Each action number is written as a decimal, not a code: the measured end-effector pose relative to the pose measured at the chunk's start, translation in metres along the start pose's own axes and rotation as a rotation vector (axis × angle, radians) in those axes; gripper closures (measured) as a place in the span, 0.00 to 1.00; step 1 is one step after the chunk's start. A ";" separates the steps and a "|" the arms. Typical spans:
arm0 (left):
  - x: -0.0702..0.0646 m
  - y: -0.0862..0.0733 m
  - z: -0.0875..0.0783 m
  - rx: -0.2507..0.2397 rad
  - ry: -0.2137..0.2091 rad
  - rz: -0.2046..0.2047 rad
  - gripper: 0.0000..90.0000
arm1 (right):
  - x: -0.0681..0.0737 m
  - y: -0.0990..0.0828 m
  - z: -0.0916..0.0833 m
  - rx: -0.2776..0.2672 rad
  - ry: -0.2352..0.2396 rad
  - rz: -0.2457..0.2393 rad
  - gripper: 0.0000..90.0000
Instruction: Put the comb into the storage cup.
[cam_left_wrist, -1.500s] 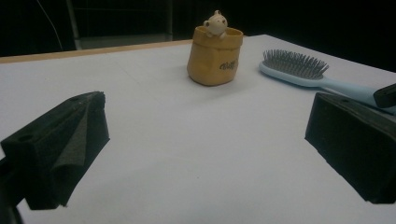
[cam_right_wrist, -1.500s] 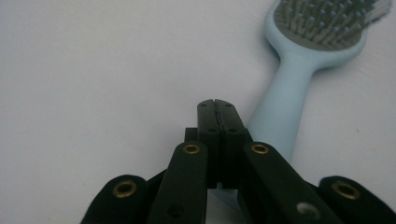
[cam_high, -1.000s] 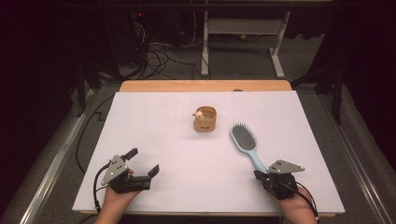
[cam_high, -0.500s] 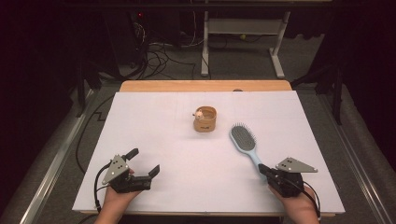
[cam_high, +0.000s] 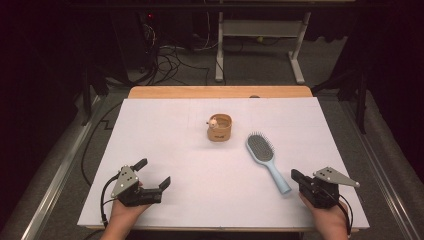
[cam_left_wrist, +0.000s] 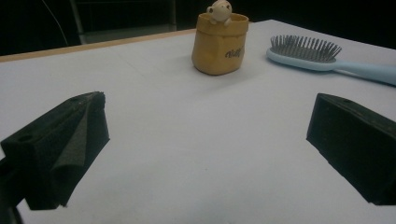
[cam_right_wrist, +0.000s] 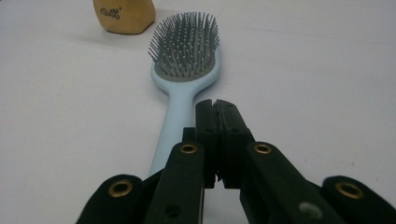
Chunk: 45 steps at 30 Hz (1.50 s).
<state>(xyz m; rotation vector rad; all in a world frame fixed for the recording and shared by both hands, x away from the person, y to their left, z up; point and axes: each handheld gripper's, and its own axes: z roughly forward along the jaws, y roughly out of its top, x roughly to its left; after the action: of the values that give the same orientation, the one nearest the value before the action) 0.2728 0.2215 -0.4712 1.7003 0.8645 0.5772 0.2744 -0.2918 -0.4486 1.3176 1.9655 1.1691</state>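
A light blue hairbrush (cam_high: 261, 150) with grey bristles lies on the white table cover (cam_high: 170, 135), handle toward the near right. A small tan pouch (cam_high: 220, 129) with a tiny bear figure on its rim stands just beyond it. My right gripper (cam_high: 296, 175) is shut with nothing between its pads, its tips just right of the handle's end. In the right gripper view the closed tips (cam_right_wrist: 216, 106) sit beside the hairbrush (cam_right_wrist: 184, 51) handle, with the pouch (cam_right_wrist: 123, 16) behind. My left gripper (cam_high: 154, 172) rests open at the near left; its view (cam_left_wrist: 205, 135) faces the pouch (cam_left_wrist: 219, 44) and hairbrush (cam_left_wrist: 303, 51).
A wooden table edge (cam_high: 220, 91) shows past the cover's far side. Beyond it are dark floor, loose cables (cam_high: 175, 55) and a white desk frame (cam_high: 260, 30). Metal rails run along both sides of the table.
My right gripper has slid a little to the right, away from the brush handle's end, still shut. The brush, the pouch and the left gripper have stayed put.
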 end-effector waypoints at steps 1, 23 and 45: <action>0.000 0.000 0.000 0.000 -0.001 0.000 0.00 | 0.000 0.000 0.000 0.001 0.000 0.002 0.98; -0.001 0.000 0.000 0.000 0.000 -0.002 0.00 | -0.005 -0.003 0.004 0.021 0.044 0.041 0.52; -0.001 -0.001 0.001 0.002 -0.013 -0.006 0.00 | 0.000 -0.002 0.012 0.030 0.063 0.029 0.00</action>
<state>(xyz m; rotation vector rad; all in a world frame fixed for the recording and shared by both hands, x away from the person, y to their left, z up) 0.2730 0.2201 -0.4720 1.7014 0.8605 0.5610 0.2831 -0.2879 -0.4561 1.3436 2.0229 1.2128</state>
